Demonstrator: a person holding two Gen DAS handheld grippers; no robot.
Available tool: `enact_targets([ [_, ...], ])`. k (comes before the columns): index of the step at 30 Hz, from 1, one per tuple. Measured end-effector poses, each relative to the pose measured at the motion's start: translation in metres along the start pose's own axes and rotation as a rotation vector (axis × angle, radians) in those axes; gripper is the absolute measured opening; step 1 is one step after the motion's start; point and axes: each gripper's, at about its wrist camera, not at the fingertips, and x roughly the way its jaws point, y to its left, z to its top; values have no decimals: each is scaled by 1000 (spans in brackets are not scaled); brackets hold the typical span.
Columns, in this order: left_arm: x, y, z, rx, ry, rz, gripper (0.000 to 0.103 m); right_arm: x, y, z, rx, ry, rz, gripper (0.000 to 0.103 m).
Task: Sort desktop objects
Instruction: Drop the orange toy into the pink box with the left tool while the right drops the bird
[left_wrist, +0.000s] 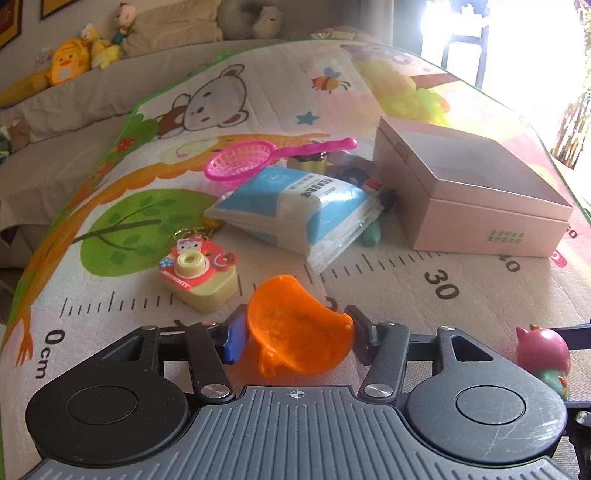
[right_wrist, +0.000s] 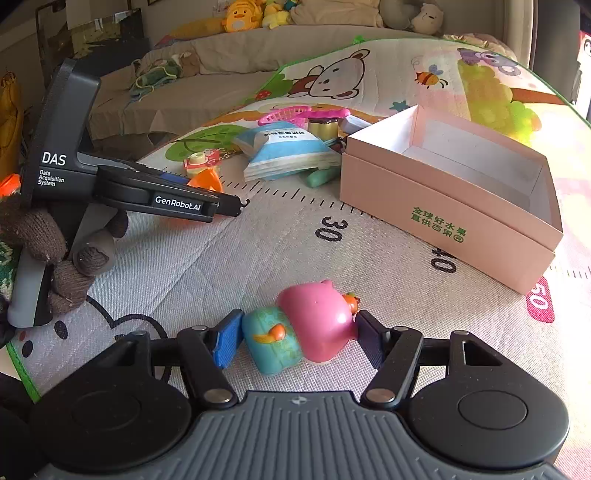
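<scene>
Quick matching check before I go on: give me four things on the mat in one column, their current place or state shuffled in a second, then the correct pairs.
Things:
1. orange cup
2. pink pig figure
3. pink box
4. pink strainer

Places or states:
A. open, nothing visible inside
B. between the right gripper's pads
C. lying on top of the far clutter pile
D. between the left gripper's pads

Pairs: 1-D, 2-B, 3-A, 4-C
</scene>
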Motion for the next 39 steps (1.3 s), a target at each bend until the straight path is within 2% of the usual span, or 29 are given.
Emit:
enact_targets([
  [10, -39, -26, -4, 58, -59, -111, 60, -29, -5, 9, -14, -66, -44, 62],
  [14, -60, -39, 8, 90, -116, -159, 60, -49, -14, 17, 0, -110, -52, 62],
  [19, -72, -51, 35, 117, -185, -185, 60, -86, -35, 32, 45, -223, -73, 62],
  [23, -57, -65, 69, 138, -212, -190, 60, -101, -52, 44, 45, -313, -156, 62],
  [30, 7, -88, 127, 113, -188, -268, 60, -102, -95, 70, 89, -399, -285, 62],
  [31, 17, -91, 133, 106, -183, -278, 63, -102, -101, 74, 101, -411, -292, 62],
  [33, 34, -90, 140, 73, -152, -273, 85, -99, -115, 87, 130, -424, -300, 62],
  [36, 34, -77, 132, 32, -127, -235, 96, -85, -128, 101, 143, -405, -280, 63],
  [39, 24, -63, 112, 43, -107, -147, 96, -55, -133, 112, 125, -350, -272, 63],
])
